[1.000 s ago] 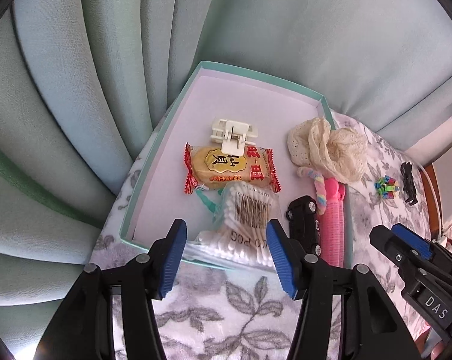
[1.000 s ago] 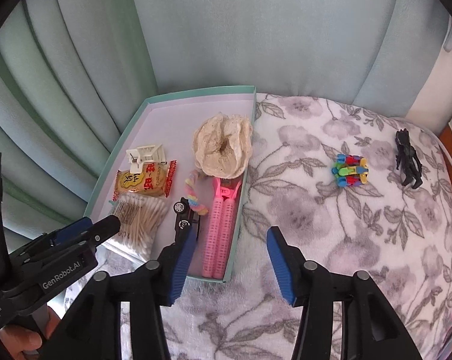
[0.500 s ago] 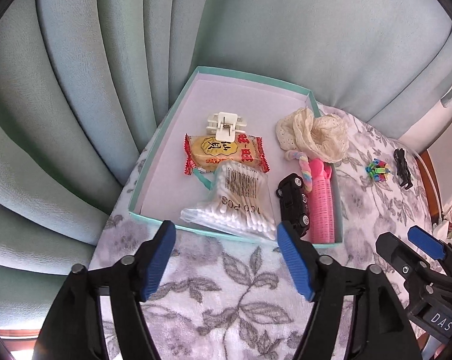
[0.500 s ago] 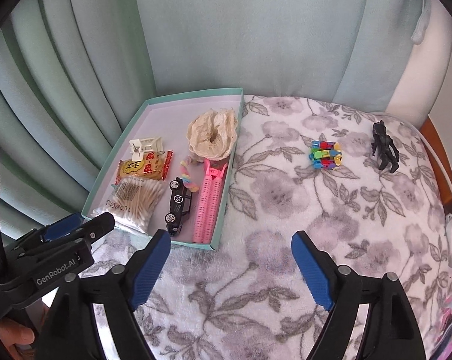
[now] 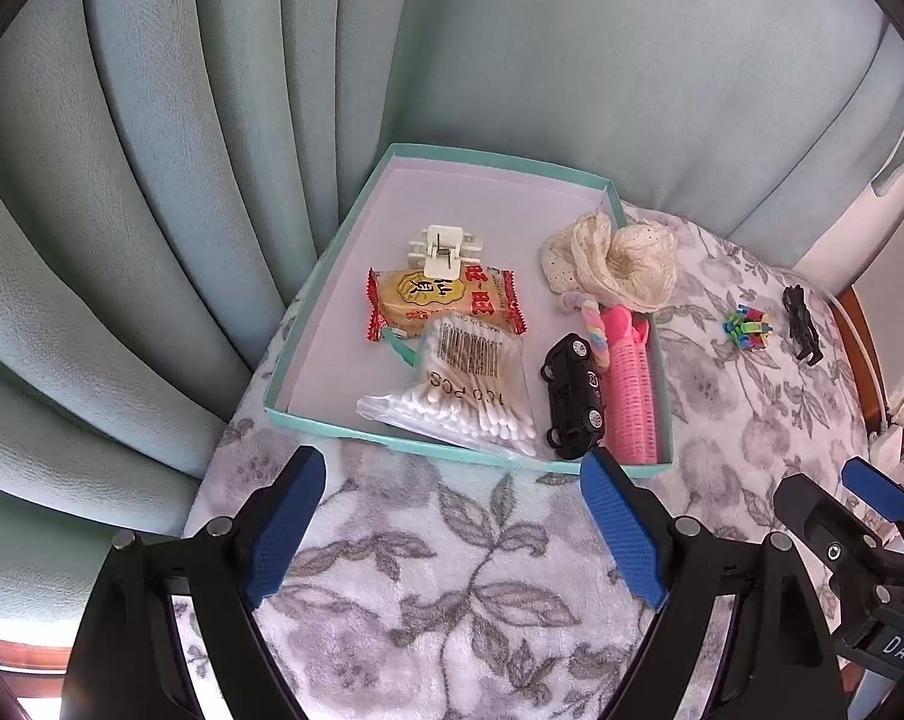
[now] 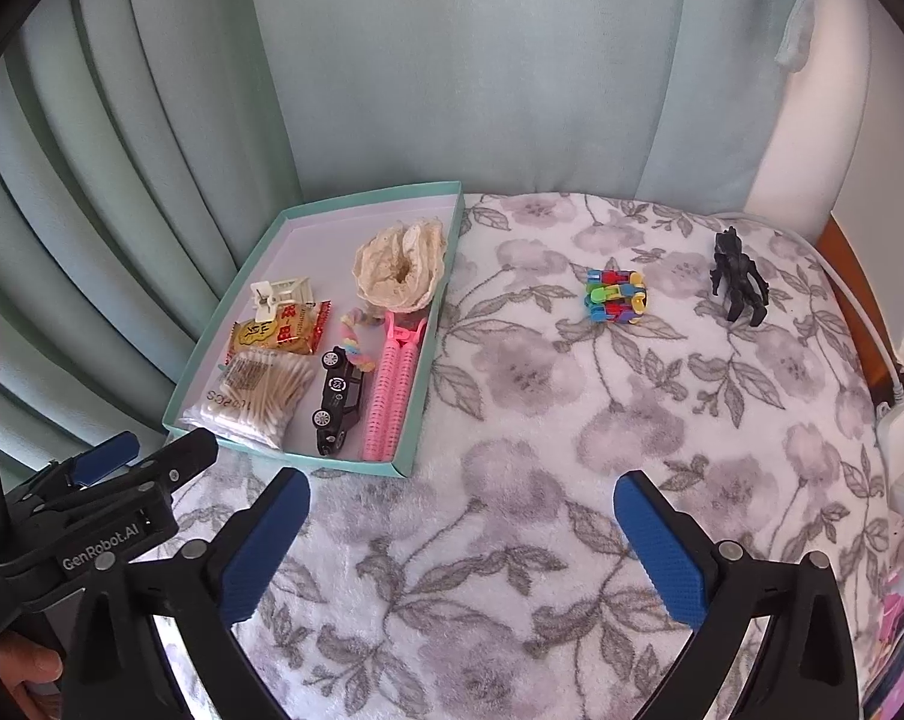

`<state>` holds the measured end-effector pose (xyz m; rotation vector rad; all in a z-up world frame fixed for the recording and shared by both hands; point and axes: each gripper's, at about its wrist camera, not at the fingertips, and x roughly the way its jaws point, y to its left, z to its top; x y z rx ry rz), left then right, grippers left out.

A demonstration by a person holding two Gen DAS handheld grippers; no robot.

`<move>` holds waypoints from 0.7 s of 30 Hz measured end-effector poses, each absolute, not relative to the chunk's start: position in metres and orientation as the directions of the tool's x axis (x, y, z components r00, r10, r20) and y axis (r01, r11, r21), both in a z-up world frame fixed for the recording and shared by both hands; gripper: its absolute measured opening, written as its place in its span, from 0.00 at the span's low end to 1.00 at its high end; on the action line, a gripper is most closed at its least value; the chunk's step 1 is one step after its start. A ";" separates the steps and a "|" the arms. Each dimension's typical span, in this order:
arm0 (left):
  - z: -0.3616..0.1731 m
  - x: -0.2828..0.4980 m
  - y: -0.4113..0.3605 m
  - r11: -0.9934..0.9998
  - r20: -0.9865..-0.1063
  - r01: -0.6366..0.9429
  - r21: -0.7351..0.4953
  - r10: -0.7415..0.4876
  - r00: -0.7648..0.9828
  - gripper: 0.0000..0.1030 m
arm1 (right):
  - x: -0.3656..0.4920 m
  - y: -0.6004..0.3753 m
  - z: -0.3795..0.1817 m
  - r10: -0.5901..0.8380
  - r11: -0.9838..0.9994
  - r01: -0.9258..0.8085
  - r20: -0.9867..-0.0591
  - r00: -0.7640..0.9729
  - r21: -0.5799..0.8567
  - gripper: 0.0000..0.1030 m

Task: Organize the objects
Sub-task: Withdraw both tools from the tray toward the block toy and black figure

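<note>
Our left gripper (image 5: 452, 531) was spread wide and held nothing, above the floral blanket (image 5: 452, 588) just short of the teal box's (image 5: 308, 420) near edge; our right gripper (image 6: 461, 546) was equally wide and empty. In the box lay cotton swabs (image 5: 464, 390), a snack packet (image 5: 434, 300), a white clip (image 5: 443, 249), a black toy car (image 5: 572, 390), pink rollers (image 5: 632, 396) and a lace scrunchie (image 5: 614, 258). Toward the blanket's far right edge sat a colourful block toy (image 6: 615, 295) and a black figure (image 6: 737, 285).
</note>
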<state>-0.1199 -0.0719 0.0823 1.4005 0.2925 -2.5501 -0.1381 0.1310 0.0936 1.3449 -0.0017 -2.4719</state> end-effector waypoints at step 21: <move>0.082 -0.124 -0.047 -0.966 -0.846 0.248 -0.075 -0.070 -0.529 0.96 | -0.144 0.167 0.087 -0.289 -0.953 0.230 -0.815 -0.503 0.196 1.00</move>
